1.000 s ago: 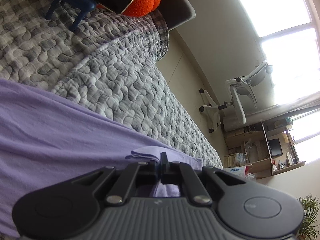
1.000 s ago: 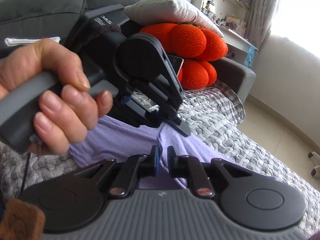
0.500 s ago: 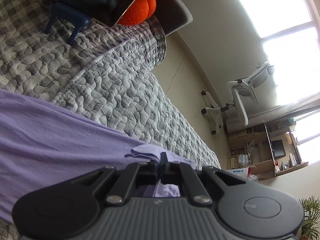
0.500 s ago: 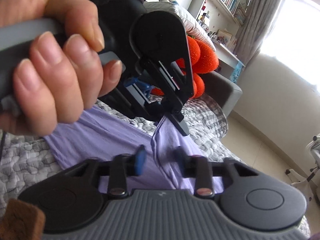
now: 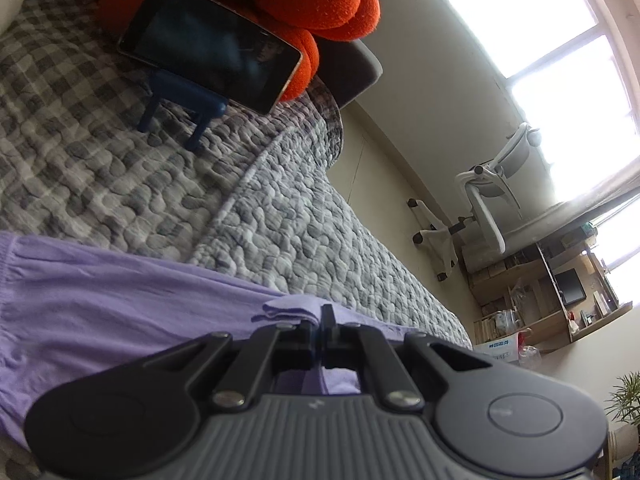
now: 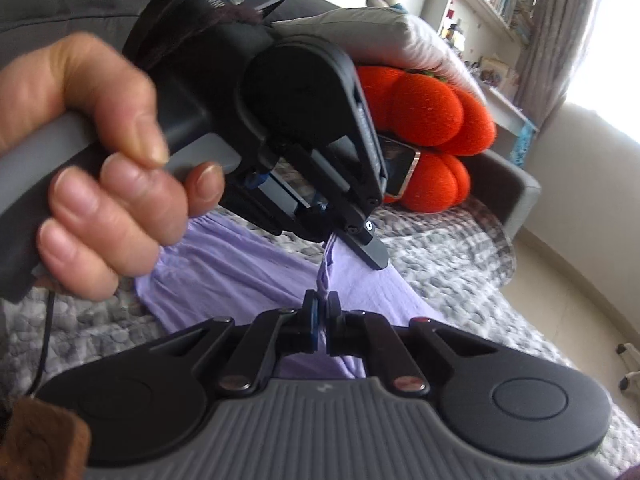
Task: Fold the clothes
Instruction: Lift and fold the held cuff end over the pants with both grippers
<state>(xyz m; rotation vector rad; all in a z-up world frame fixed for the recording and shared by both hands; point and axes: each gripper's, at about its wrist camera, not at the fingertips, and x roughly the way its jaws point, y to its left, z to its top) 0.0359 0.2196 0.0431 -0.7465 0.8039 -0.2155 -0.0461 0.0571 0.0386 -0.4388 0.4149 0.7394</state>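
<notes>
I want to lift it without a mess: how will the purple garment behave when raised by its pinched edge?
Probably floppy: the purple garment bunches into a thin ridge between the right tongs and the left tongs. Likely light, since it lies thin and wrinkled on the quilt, so it should drape and sag.

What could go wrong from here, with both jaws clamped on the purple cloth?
1. The right gripper holds only a thin bunched edge of the purple cloth; a pull might slip it free.
2. The left gripper pinches a small corner too, and both grips sit close together, so the fold could come out uneven.
3. A wide sweep might knock the phone off its blue stand.
</notes>
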